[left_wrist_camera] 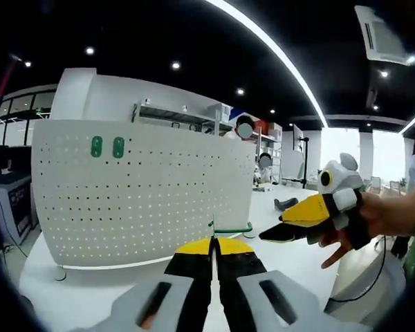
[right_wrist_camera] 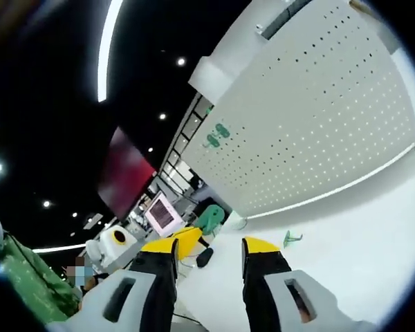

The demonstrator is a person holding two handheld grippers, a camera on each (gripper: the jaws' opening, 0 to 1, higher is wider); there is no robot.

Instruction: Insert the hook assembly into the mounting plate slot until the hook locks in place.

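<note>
**Hook held at left, not yet at the pegboard**

Left hand-held gripper [left_wrist_camera: 211,252]: jaws pressed together, pinching a green hook [left_wrist_camera: 232,229] by its stem; the hook's arm runs off to the right above the jaw tips. Right hand-held gripper [right_wrist_camera: 209,252]: jaws spread, nothing between them. In the left gripper view it also shows at right [left_wrist_camera: 301,220], held in a person's hand [left_wrist_camera: 394,216].

White perforated mounting plate [left_wrist_camera: 142,190] stands upright on the white worktop [left_wrist_camera: 290,266], well apart from the held hook. Two green pieces [left_wrist_camera: 107,146] sit side by side near its upper left.

Step in hand, by my reading: carry hook to plate. To do well: keep the pinch firm, square the hook's prongs to a hole row, push straight in, then press down till it seats. Right gripper could steady the plate.

Count: plates 1; green pieces on plate 2; hooks in grip 1; a small green item [right_wrist_camera: 292,238] lies on the worktop in the right gripper view, poss. a 2nd hook – too small to confirm.
</note>
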